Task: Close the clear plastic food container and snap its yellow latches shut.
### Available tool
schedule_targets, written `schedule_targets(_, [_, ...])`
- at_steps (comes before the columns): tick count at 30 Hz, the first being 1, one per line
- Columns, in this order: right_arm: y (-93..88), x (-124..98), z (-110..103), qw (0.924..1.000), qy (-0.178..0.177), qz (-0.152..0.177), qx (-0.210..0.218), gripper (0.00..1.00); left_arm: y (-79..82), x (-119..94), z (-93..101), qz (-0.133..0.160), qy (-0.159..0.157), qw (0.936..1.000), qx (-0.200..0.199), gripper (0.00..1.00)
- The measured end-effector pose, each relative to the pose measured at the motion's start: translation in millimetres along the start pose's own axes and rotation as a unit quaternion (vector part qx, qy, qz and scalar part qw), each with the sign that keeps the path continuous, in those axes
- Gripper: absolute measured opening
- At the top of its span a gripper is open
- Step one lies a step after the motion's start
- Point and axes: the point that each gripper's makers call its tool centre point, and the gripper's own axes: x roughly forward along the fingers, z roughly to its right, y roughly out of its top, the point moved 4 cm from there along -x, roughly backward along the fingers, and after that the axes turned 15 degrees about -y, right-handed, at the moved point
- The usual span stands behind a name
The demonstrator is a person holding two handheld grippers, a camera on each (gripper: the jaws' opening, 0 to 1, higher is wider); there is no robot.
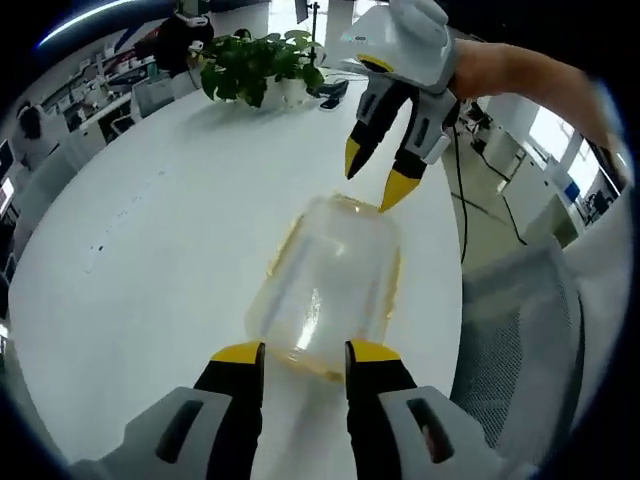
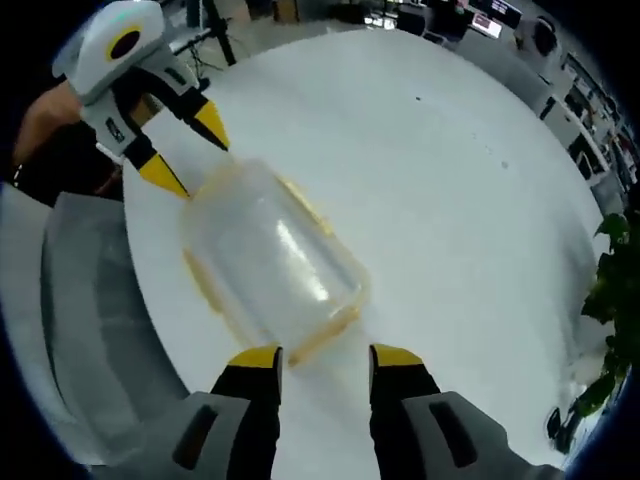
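In the left gripper view the left gripper (image 1: 305, 352) rises from the bottom with its two yellow-tipped jaws apart, and nothing is held between them; the near end of the clear plastic food container (image 1: 328, 285) lies just in front of the tips, and I cannot tell if they touch it. The container rests on the white table (image 1: 150, 240), close to the table's edge, and its yellowish rim and latch parts show through the clear plastic, but the latches are too blurred to say if they are snapped. At the far end of the container the right gripper (image 1: 372, 180) comes down from above, held by a person's hand, with its jaws also apart; one yellow tip is at the container's far edge. In the right gripper view the right gripper (image 2: 325, 355) has its jaws spread and holds nothing, with the container (image 2: 270, 265) just ahead of the tips, and the left gripper (image 2: 185, 150) stands at the other end, jaws open, one tip at the container's edge. Further on the table stands a green plant (image 1: 255, 65). Beside the table edge there is a grey chair (image 1: 520, 330), and office desks are in the background.
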Motion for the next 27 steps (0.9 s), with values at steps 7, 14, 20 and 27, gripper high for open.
schedule_targets(7, [1.8, 1.8, -4.3, 0.9991, 0.008, 0.002, -0.042, 0.33, 0.8, 2.4, -0.6, -0.011, -0.003, 0.9997, 0.022, 0.31])
schedule_targets(14, [3.1, 1.9, -5.7, 0.9973, 0.011, 0.003, -0.072, 0.33, 2.1, 1.8, -2.8, -0.023, 0.0, 0.9987, 0.046, 0.31])
schedule_targets(20, [8.1, 1.5, -8.1, 0.9952, 0.018, 0.01, -0.095, 0.33, 0.8, 0.8, -5.1, -0.031, -0.003, 0.9974, 0.065, 0.3])
schedule_targets(27, [10.3, 2.3, -12.9, 0.9922, 0.026, 0.016, -0.121, 0.33, -2.6, 1.8, -6.0, -0.031, -0.012, 0.9971, 0.069, 0.3])
